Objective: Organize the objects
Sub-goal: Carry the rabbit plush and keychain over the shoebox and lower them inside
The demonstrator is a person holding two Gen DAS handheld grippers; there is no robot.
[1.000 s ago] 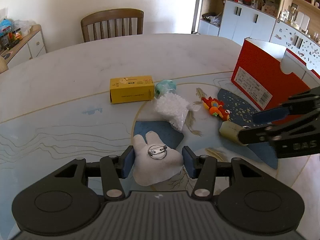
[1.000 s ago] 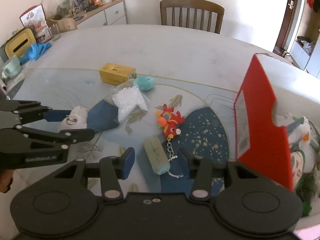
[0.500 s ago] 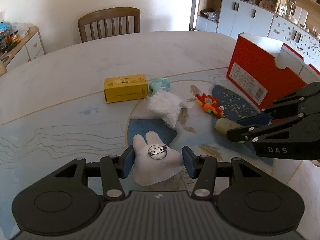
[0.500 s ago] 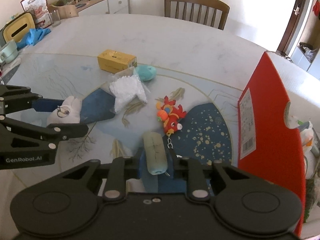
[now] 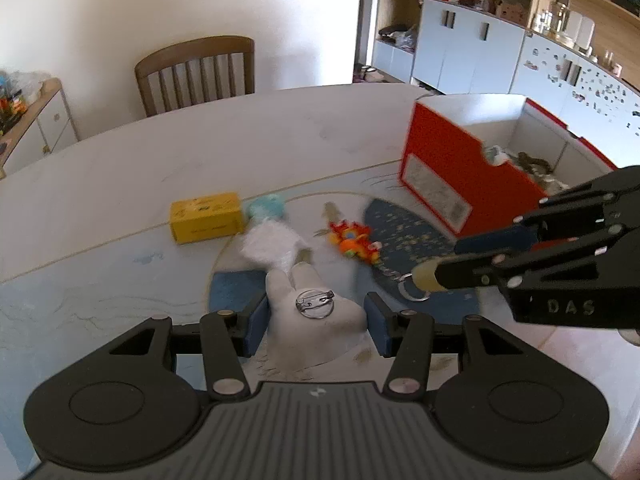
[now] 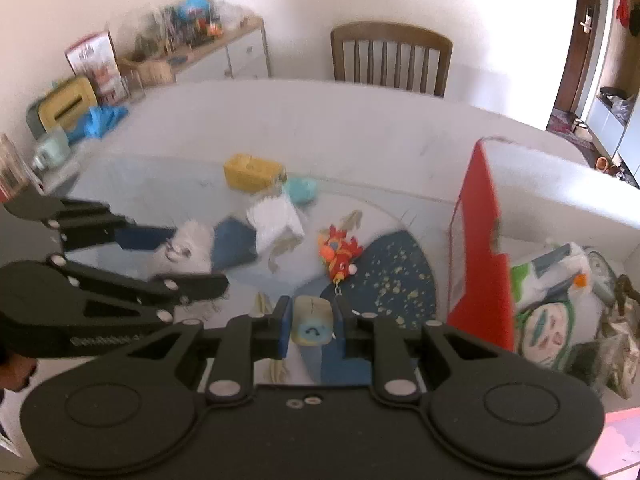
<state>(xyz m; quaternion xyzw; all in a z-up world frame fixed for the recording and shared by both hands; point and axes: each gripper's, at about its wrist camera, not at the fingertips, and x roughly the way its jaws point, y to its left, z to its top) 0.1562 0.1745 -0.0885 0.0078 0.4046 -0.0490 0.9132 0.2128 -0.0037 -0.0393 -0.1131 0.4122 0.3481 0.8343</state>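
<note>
**Both hands loaded, red box ahead**

My left gripper (image 5: 316, 316) has its jaws closed on the white plush brooch (image 5: 316, 312), pin side up. I hold it by its flanks so the metal pin stays clear of the pads and the soft body cannot fold. My right gripper (image 6: 310, 320) has just been closing its jaws, and they now clamp the pale green keychain pouch (image 6: 312, 320) across its narrow width. In the left view its ring dangles free off the tip, so nothing snags.

The red box (image 5: 440, 176) stands on the worktop (image 5: 280, 128) at about two o'clock from my left hand. Its open top faces up and already holds soft toys, so I judge it the place for both pieces.

Left on the worktop near twelve o'clock are the yellow carton (image 5: 206, 216), the teal ball (image 5: 266, 206) touching its end, the white packet (image 5: 272, 244) just below that, and the red-orange toy (image 5: 352, 240) at one o'clock. Motion blur softens the right view, so I cannot tell whether the pouch's chain is linked to that toy.
</note>
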